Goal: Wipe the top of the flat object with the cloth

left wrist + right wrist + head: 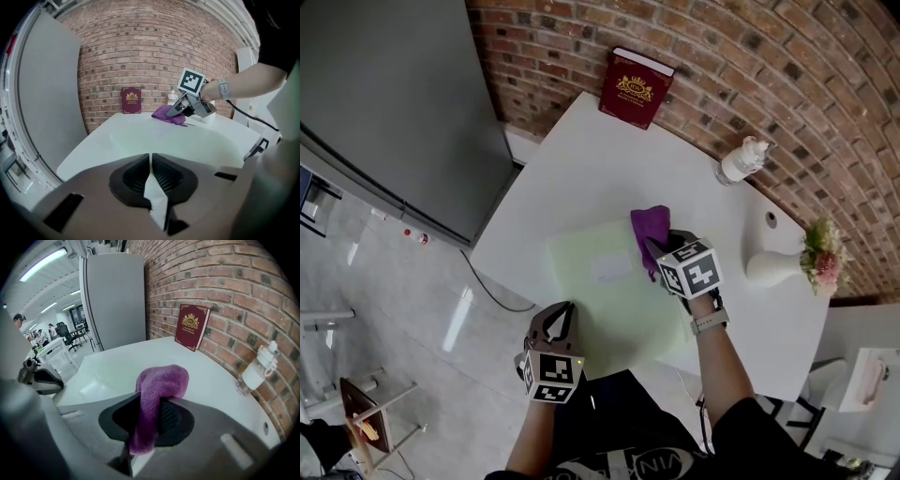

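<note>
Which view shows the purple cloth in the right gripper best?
The right gripper view: the purple cloth fills mid-frame, pinched between the jaws and draped over their tips. The head view shows it small, on the pale green flat object, partly behind the right gripper. The left gripper view shows it distant.

red brick wall point(750, 56), tall grey cabinet point(384, 103), white table point(572, 159), glossy pale floor point(403, 309), ceiling strip lights point(44, 263)

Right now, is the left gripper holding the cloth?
No, the cloth is clamped in the right gripper; the left gripper pinches the edge of the mat.
</note>
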A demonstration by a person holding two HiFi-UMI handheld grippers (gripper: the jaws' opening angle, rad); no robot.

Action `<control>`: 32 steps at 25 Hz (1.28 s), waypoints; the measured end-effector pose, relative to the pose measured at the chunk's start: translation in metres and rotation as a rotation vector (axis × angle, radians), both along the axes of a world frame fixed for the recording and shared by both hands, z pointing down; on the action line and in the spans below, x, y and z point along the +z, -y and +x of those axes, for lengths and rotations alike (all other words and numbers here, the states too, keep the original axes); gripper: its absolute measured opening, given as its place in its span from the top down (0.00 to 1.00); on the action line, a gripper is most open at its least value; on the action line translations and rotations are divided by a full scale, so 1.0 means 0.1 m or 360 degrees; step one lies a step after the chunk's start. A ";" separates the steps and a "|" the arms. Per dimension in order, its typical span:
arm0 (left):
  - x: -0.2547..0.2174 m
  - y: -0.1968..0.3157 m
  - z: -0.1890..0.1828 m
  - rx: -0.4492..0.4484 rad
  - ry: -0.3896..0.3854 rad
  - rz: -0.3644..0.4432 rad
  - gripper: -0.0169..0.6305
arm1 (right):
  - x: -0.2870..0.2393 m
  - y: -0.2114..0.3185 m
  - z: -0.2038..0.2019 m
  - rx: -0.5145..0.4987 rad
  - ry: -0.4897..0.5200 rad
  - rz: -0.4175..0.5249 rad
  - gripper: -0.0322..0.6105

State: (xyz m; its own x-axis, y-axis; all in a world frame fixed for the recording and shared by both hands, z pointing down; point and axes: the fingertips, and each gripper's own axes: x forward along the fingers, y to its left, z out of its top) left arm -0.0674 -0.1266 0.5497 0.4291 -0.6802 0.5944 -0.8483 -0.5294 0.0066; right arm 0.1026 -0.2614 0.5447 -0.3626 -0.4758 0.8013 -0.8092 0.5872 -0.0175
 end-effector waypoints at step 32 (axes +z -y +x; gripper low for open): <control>0.04 -0.54 0.03 -0.0038 -0.0490 -0.0190 0.86 | -0.09 -1.39 -1.32 -0.0536 0.0026 0.0106 0.84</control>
